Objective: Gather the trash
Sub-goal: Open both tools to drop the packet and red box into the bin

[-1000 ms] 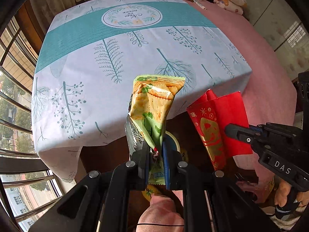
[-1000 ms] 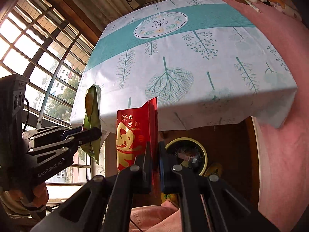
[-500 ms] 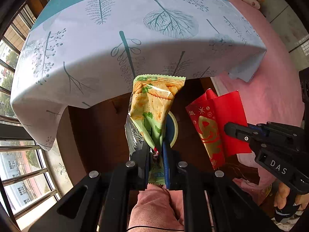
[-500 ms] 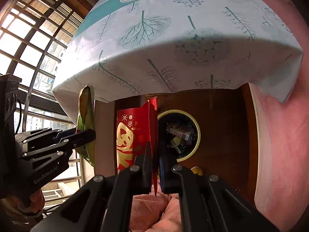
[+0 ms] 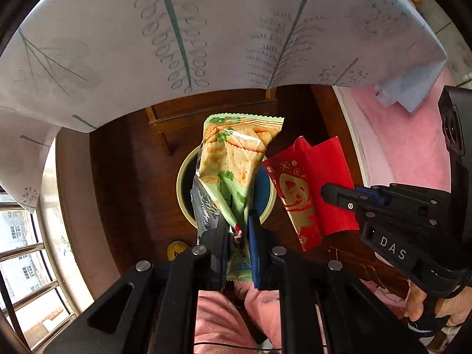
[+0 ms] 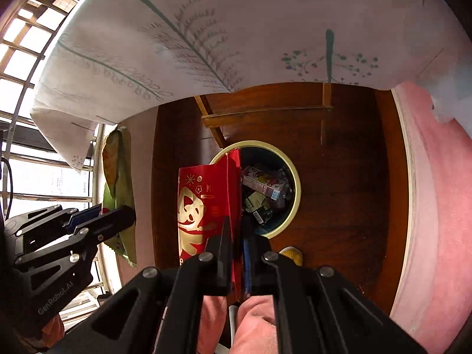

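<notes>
Both hands had sunk since a second before: the tabletop's leaf-printed cloth [image 5: 206, 29], then seen from above, now hung overhead as a drooping hem, and the yellow-rimmed bin [image 6: 292, 174] had swelled in both views.

Nearest me, the left gripper [image 5: 237, 236] had its jaws clamped on the tail of the green cracker wrapper [image 5: 236, 162], which stood up toward twelve o'clock, directly over the bin. At three o'clock from it, the right gripper [image 6: 236, 239] had its jaws pinched shut on the edge of the red packet [image 6: 206, 200], which covered the bin's rim at about nine o'clock in that gripper's own view.

Farther down on the dark wooden floor [image 6: 339, 162], the bin already held a heap of boxes and wrappers [image 6: 262, 188].

I judged the gathering done for these two pieces. Only the drop was left; neither piece had been released yet.
</notes>
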A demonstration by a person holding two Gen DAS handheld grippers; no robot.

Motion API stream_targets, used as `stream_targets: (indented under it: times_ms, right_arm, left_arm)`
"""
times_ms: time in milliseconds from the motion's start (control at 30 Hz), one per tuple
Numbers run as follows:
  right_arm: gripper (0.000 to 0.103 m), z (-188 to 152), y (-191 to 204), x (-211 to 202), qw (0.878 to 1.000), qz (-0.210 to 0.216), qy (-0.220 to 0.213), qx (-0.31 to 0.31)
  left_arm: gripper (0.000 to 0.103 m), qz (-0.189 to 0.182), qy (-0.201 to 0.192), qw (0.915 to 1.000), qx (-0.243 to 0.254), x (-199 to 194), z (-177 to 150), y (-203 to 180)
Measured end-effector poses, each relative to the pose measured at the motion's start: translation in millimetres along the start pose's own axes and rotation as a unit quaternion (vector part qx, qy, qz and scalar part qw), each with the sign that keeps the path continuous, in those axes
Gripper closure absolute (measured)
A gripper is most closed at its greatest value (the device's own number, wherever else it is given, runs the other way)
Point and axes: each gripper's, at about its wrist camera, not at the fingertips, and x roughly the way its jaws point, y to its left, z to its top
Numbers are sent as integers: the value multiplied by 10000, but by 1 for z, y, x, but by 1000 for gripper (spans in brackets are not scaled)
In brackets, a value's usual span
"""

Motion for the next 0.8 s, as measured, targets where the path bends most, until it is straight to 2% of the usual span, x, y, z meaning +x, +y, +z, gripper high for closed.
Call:
stream_targets:
  times_ms: [267, 367, 500, 600, 633, 667, 767, 800]
  right_arm:
    - [97, 7, -16, 75, 9998, -188, 43, 98]
    - [97, 8, -22, 99, 9997, -227, 76, 75]
    - [94, 9, -28, 126, 9994, -322, 120, 23]
    - [89, 8, -36, 139, 9993, -361, 82, 77]
    - [79, 8, -38, 142, 9992, -367, 90, 112]
    - [66, 10, -41, 144, 9991, -377, 99, 140]
    - [55, 8, -45, 148, 9991, -391, 81, 165]
    - [53, 8, -45, 148, 9990, -398, 76, 166]
  left_arm:
    - [92, 11, 193, 9998, 73, 85, 9, 12]
    - [87, 5, 281, 9996, 28, 112, 10, 19]
    - [66, 61, 270, 9996, -21, 138, 10, 22]
    - [44, 111, 236, 9997, 5, 149, 9, 28]
    - [39, 147, 227, 9996, 6, 152, 9, 28]
    - [28, 197, 285, 9994, 14, 156, 9, 28]
    - [25, 260, 307, 9992, -68, 158, 10, 37]
    - [21, 263, 308, 9991, -82, 160, 10, 42]
